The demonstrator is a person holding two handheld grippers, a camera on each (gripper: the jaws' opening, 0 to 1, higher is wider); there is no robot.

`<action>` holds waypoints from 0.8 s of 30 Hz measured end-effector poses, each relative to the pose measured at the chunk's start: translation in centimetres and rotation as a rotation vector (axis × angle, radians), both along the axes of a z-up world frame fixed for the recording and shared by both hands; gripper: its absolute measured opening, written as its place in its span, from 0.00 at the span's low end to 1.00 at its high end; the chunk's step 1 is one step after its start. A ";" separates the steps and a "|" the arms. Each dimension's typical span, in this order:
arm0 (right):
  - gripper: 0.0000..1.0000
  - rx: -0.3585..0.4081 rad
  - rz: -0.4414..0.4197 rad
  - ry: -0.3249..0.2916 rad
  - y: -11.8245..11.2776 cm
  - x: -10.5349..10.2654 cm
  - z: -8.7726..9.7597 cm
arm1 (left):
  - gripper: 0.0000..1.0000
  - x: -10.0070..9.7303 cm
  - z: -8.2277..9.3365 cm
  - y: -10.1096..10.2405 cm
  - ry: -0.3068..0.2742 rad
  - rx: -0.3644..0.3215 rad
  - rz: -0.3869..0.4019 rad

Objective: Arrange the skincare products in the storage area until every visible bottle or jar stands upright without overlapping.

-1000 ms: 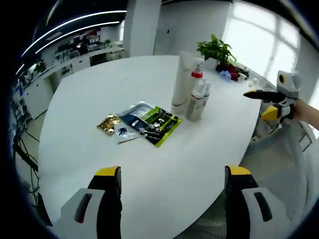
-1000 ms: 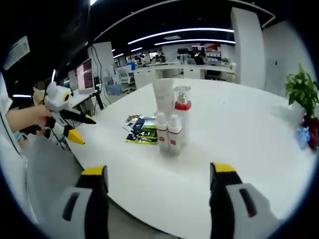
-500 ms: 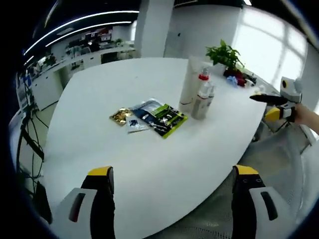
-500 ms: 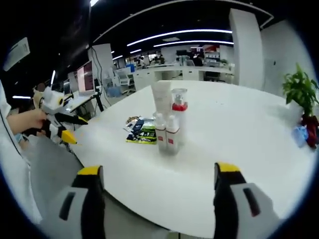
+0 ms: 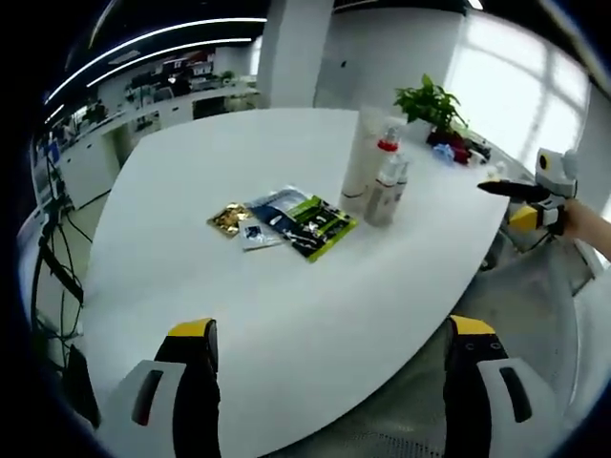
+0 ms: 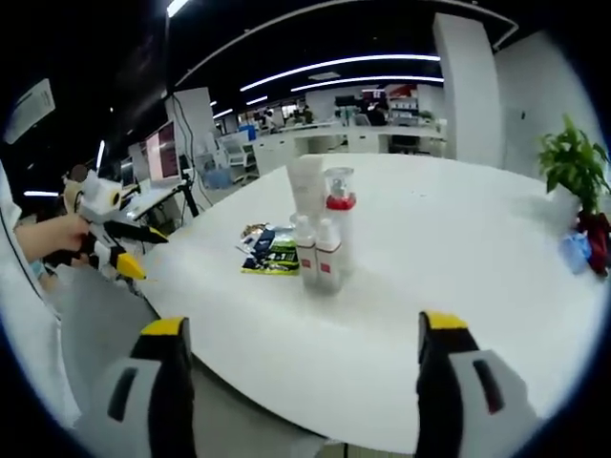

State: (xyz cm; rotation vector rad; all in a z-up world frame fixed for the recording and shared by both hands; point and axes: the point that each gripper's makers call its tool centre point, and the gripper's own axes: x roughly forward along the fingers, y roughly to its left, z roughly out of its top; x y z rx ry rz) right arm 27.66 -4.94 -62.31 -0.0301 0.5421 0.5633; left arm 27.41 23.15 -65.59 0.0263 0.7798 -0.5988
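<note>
A tight upright group of skincare products stands on the white round table [image 5: 286, 315]: a tall white tube [image 5: 359, 157] [image 6: 306, 189], a clear bottle with a red collar [image 5: 386, 153] [image 6: 338, 215], and two small white bottles with red labels [image 5: 382, 198] [image 6: 317, 258]. Flat sachets [image 5: 291, 224] [image 6: 271, 250] lie beside them. My left gripper [image 5: 329, 391] is open, back from the table's near edge. My right gripper [image 6: 305, 386] is open too, off the opposite edge. Each gripper [image 5: 530, 191] [image 6: 110, 229] appears in the other's view, held by a hand.
A potted green plant [image 5: 430, 100] [image 6: 573, 167] with red and blue items by it stands at the table's edge. Office desks and monitors [image 6: 162, 143] lie behind. A grey chair [image 5: 535, 277] is near the right gripper.
Both views have shifted slightly as the hands pulled back a little; the bottles look a bit smaller. Nothing on the table has moved.
</note>
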 end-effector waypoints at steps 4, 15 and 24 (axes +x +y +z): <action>1.00 0.000 0.000 0.005 -0.1 0.0 -0.1 | 0.97 0.4 -0.3 -0.3 0.015 0.011 0.007; 0.99 -0.006 -0.002 0.015 -0.5 0.8 -0.4 | 0.94 2.8 -1.1 -2.2 0.054 0.020 0.034; 0.99 -0.004 -0.014 0.033 -0.8 1.3 -1.2 | 0.96 5.6 -2.2 -4.2 0.088 0.020 0.018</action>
